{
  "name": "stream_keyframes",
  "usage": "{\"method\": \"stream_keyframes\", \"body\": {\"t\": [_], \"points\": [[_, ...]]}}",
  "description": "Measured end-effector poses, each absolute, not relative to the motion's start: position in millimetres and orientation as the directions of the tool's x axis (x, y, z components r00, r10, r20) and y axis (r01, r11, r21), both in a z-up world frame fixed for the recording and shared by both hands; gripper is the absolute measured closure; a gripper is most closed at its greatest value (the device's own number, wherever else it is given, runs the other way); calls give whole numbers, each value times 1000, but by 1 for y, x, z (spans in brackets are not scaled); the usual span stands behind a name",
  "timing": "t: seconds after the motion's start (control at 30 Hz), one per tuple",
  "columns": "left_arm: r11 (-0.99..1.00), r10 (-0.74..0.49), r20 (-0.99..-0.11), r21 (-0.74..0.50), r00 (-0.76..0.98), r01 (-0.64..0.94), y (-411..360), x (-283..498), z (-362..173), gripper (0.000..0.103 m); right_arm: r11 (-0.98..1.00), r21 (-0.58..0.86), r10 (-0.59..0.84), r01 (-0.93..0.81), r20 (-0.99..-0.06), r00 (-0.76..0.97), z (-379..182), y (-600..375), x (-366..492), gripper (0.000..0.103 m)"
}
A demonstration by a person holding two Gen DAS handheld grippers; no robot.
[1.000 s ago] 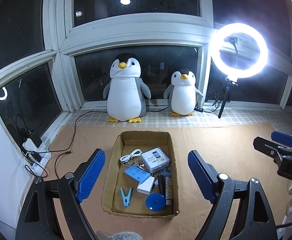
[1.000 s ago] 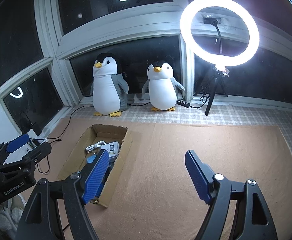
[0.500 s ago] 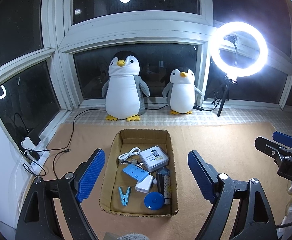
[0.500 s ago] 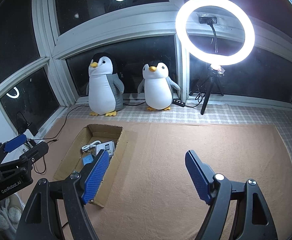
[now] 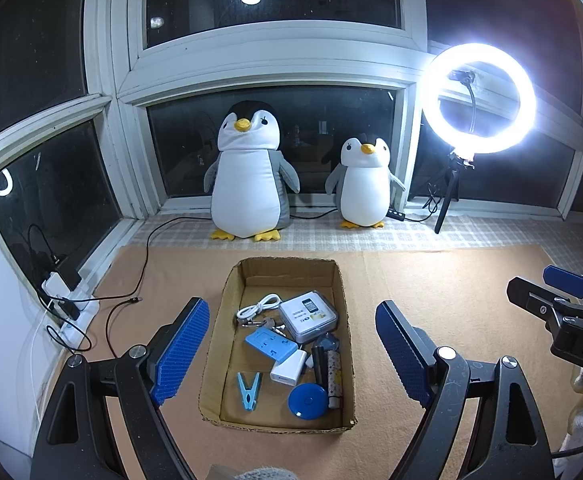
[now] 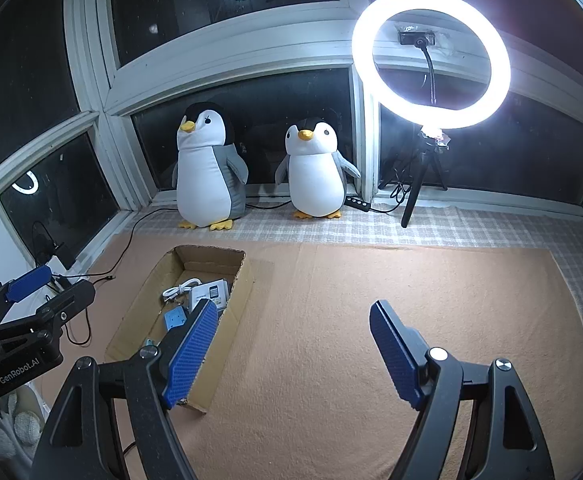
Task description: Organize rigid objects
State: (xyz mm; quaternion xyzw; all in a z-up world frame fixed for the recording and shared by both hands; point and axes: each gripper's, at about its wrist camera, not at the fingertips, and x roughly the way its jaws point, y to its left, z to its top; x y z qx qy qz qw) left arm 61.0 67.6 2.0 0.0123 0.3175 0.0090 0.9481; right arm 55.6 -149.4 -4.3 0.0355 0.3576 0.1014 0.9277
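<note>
My left tool (image 5: 291,354) gapes wide, empty, above the brown cardboard box (image 5: 223,308) of small items; my right tool (image 6: 293,350), also wide, hangs right of it. The left tool's body reads "GenRobot.AI".

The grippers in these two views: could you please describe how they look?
Both the left gripper and right gripper have black angular frames with silver screws and ridged blue pads lining the jaws. Seen side-on, the left carries white "GenRobot.AI" lettering; the right shows "DAS", cut off.
</note>
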Motion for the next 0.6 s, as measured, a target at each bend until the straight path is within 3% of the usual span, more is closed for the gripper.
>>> {"method": "stream_keyframes", "body": {"t": [0.6], "points": [[999, 37, -614, 33, 789, -21, 69, 64, -3, 13, 978, 135, 210, -161, -670, 712, -10, -149, 57, 28]]}}
